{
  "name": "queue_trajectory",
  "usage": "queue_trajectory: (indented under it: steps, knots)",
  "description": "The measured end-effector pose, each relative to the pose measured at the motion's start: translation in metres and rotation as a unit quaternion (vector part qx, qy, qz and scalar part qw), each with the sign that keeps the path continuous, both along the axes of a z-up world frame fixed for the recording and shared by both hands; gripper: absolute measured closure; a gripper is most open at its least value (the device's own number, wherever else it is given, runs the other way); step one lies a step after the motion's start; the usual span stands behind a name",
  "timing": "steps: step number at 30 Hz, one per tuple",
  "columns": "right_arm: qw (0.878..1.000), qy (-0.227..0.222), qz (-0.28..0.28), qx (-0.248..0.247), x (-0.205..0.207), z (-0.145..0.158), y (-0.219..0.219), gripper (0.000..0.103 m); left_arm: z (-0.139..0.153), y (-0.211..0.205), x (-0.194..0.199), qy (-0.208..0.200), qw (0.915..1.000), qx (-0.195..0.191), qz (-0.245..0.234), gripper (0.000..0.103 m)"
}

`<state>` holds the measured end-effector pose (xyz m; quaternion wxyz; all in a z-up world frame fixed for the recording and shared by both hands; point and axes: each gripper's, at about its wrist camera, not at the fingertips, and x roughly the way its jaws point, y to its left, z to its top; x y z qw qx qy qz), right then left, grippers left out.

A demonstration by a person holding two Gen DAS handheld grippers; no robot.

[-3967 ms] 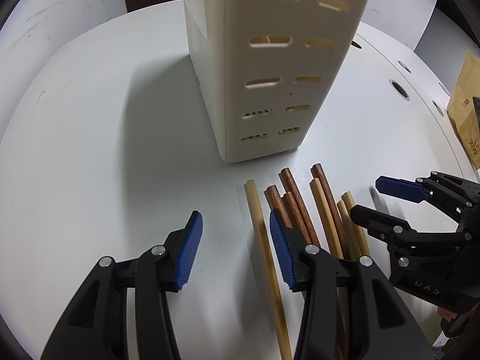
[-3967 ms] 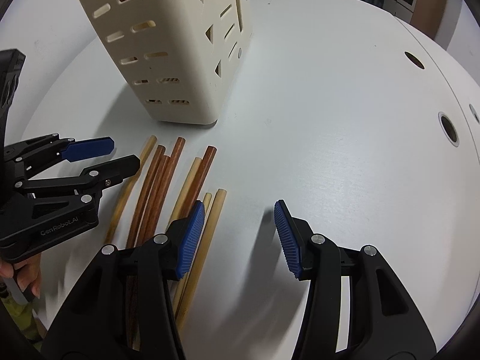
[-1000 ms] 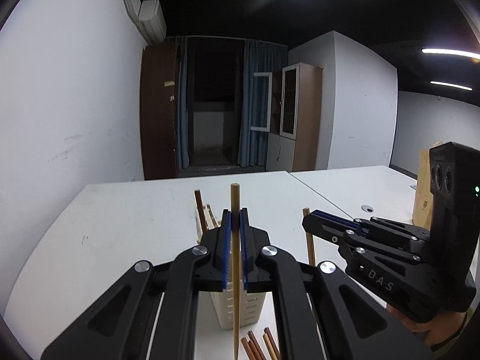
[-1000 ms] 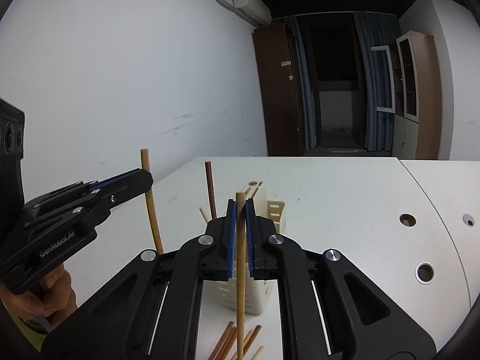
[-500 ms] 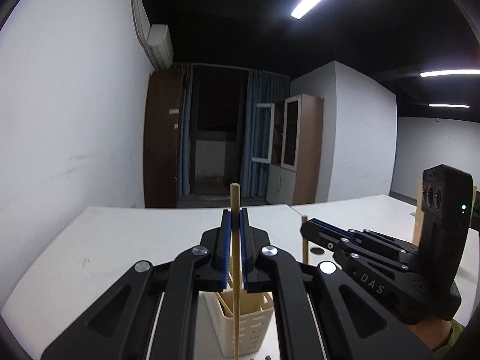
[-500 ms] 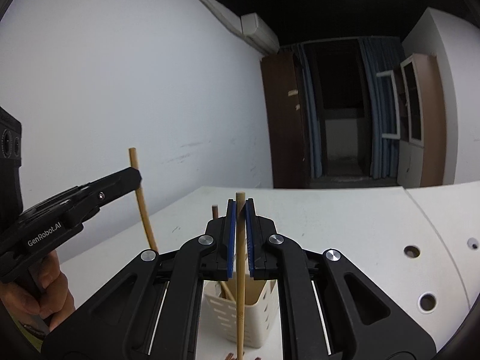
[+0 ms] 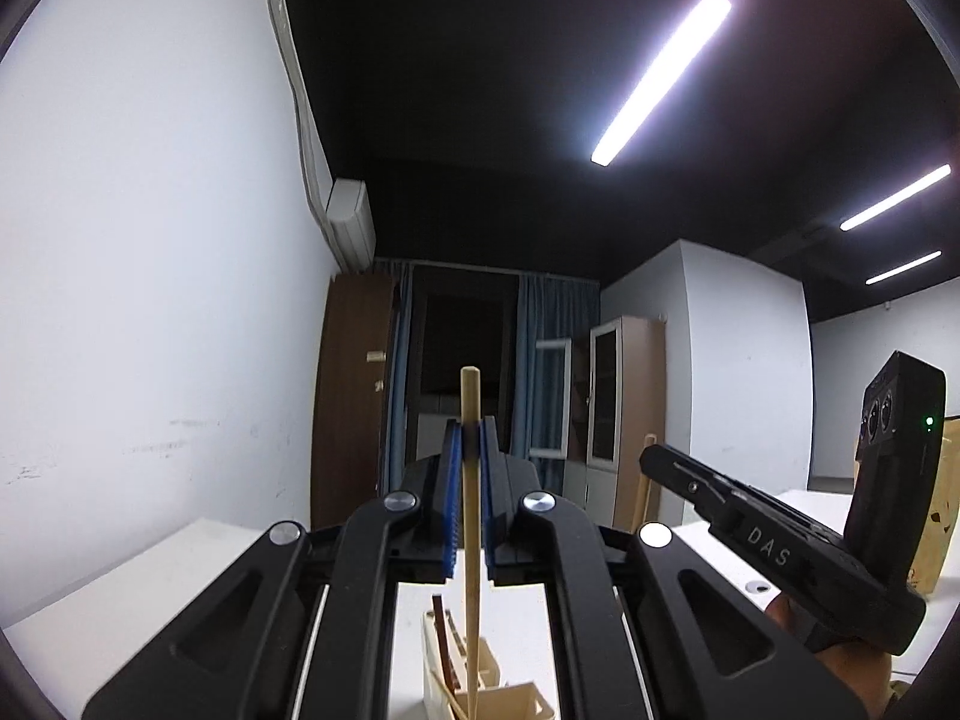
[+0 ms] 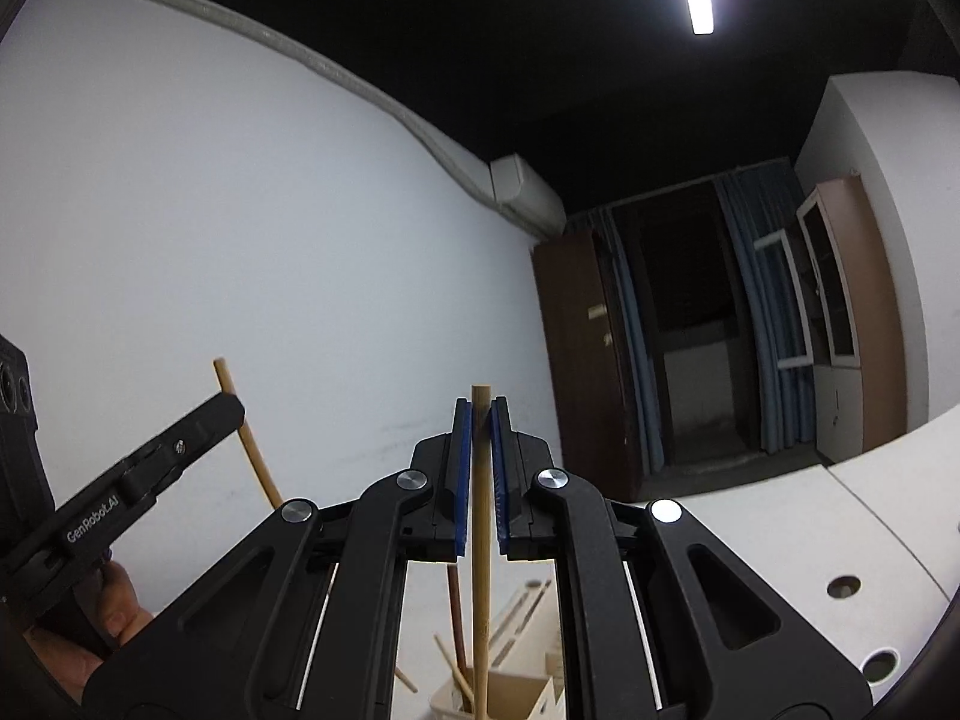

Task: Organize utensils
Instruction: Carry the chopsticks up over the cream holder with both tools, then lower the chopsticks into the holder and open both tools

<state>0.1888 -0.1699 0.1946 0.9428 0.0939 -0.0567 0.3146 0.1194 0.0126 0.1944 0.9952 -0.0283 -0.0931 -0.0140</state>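
Chopsticks stand upright, one pinched in each claw: left gripper [image 7: 470, 468] clamps its chopstick [image 7: 471, 540], right gripper [image 8: 480, 468] clamps another [image 8: 480, 570]. Below both claws sits the holder [image 8: 516, 693]; misaligned tips could strike its rim or the sticks already inside.

White wall [image 7: 150, 300], dark ceiling, strip light [image 7: 660, 78], air conditioner [image 7: 351, 222], brown wardrobe [image 7: 354, 396], blue curtains [image 7: 549, 360]
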Motion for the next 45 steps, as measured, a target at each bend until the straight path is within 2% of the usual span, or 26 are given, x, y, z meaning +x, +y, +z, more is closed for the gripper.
queue_trajectory:
  steps: [6,14,17,24,29,45]
  knots:
    - [0.999,-0.031,0.012,0.033,0.004,0.001,-0.007,0.097,-0.004,-0.003,0.011,-0.004,1.0000,0.001,-0.003,0.097]
    - [0.999,-0.027,0.011,0.022,0.027,-0.010,0.004,0.097,-0.011,-0.001,0.036,0.016,0.9997,-0.016,0.000,0.097]
    - [1.000,-0.005,0.012,0.010,0.041,-0.019,0.011,0.097,-0.018,-0.001,0.041,0.030,0.9995,-0.008,0.005,0.097]
    - [0.999,0.037,0.013,-0.032,0.063,-0.035,0.027,0.097,-0.035,-0.001,0.073,0.089,0.9960,-0.001,0.006,0.097]
    - [0.995,0.081,0.012,-0.059,0.077,-0.048,0.039,0.097,-0.045,0.004,0.084,0.123,0.9924,-0.007,-0.001,0.097]
    - [0.986,0.137,0.010,-0.093,0.084,-0.073,0.047,0.096,-0.069,0.018,0.109,0.192,0.9807,-0.029,-0.021,0.097]
